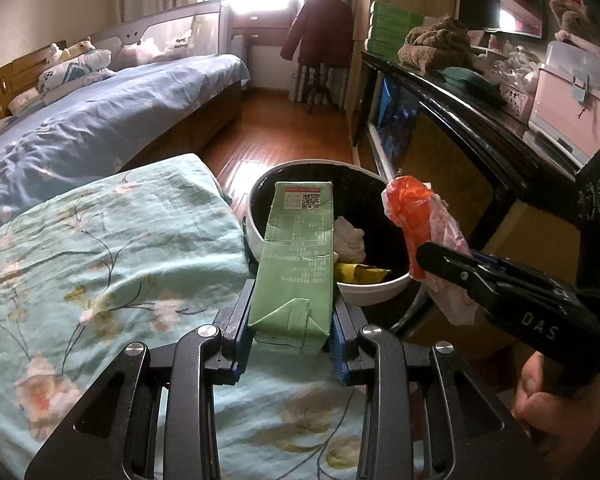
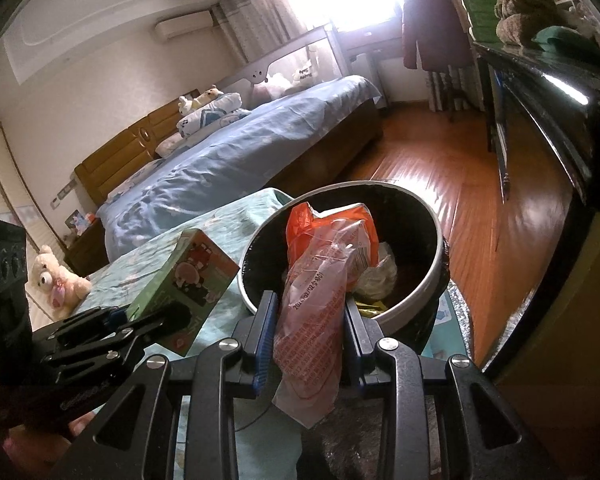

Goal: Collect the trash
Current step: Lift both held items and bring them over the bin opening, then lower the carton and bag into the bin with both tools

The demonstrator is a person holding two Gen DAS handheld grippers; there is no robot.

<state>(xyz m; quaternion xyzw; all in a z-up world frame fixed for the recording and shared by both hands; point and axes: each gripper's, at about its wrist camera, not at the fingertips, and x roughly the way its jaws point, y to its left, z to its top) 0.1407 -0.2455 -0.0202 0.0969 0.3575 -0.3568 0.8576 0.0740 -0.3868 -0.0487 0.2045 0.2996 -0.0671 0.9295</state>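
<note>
Green cardboard drink carton (image 1: pixel 296 264) is pinched in my left gripper (image 1: pixel 292 320), crinkled orange-and-clear plastic wrapper (image 2: pixel 320 292) in my right gripper (image 2: pixel 306 320), both just over the round black-lined white bin (image 1: pixel 364 300). Some trash already lies inside; I judge releasing remains.

Green carton (image 1: pixel 296 264): paper-board w/ matt print, creased at the folds. Wrapper (image 2: pixel 320 280): thin plastic film, glossy, part clear and part orange, crumpled. Trash bin (image 1: pixel 374 294): smooth white plastic rim, black shiny liner inside; white crumpled paper (image 1: pixel 350 238) in it. Left gripper (image 1: pixel 292 320) and right gripper (image 2: pixel 306 320): matt black plastic arms, bright metal screws, blue ribbed pads. Near bed cover (image 1: pixel 100 260): soft wrinkled cloth, flower print. Floor (image 2: pixel 440 176): wood, glossy. Cabinet (image 1: pixel 440 88) at right: black, very shiny top.
</note>
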